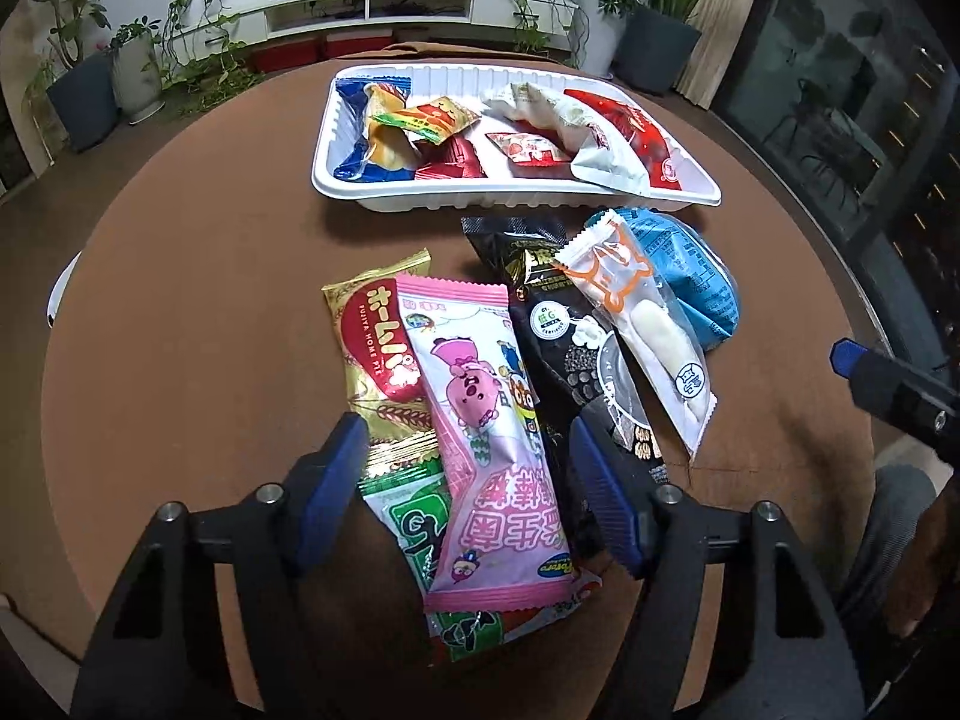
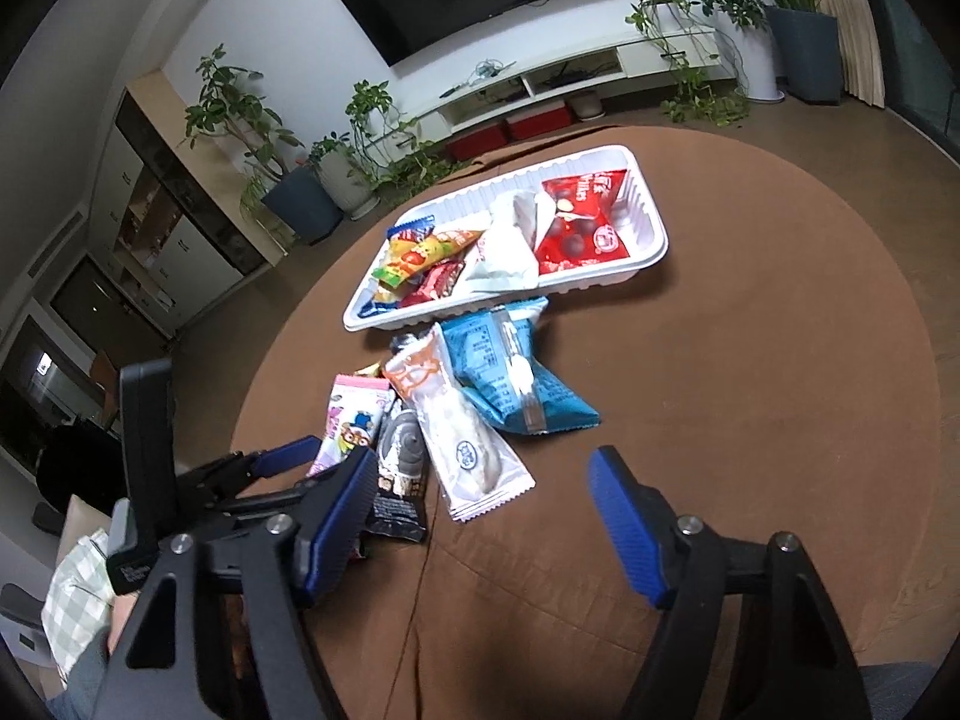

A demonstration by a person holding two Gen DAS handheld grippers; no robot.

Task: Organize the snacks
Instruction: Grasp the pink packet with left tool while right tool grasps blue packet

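Now | left claw (image 1: pixel 468 480) spread astride pink packet (image 1: pixel 486 420) | right claw (image 2: pixel 480 516) spread

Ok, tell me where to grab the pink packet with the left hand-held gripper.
Grip the pink packet across its width at mid-body, from above. It lies flat on top of the pile, lengthwise between the left hand-held gripper's open fingers, so both long edges look free.

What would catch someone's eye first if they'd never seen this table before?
Probably the pink cartoon snack packet, lying on top of the loose pile at the near side of the brown table, right between the open fingers of the left tool. Behind the pile sits the white tray, already holding several wrappers, with a bright red bag at its right end. The right tool hangs open, holding nothing.
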